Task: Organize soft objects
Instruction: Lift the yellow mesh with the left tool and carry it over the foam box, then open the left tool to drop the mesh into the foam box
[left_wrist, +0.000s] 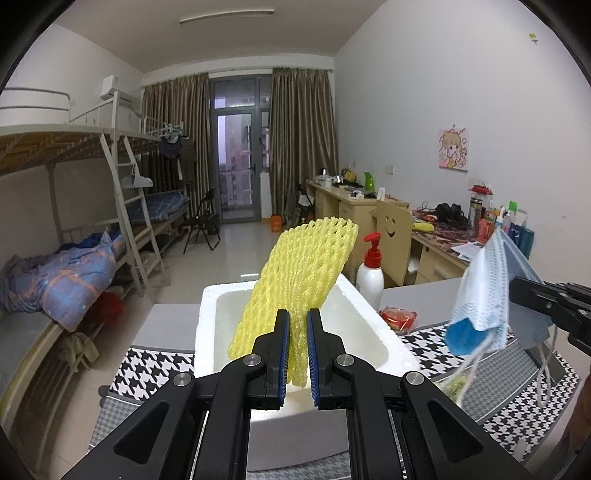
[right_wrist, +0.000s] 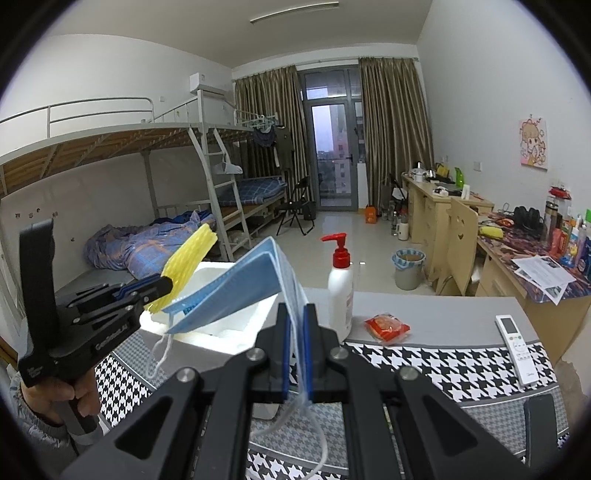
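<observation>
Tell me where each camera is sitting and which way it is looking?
Left wrist view: sits on the left gripper, looking along its jaws, shut on the yellow foam net sleeve, over the white foam box; the right gripper shows at the side.
Right wrist view: sits on the right gripper, shut on the blue pleated face masks; the left gripper and the hand holding it show.
Both views show the box, the net sleeve, the masks and the white pump bottle with a red top.
</observation>
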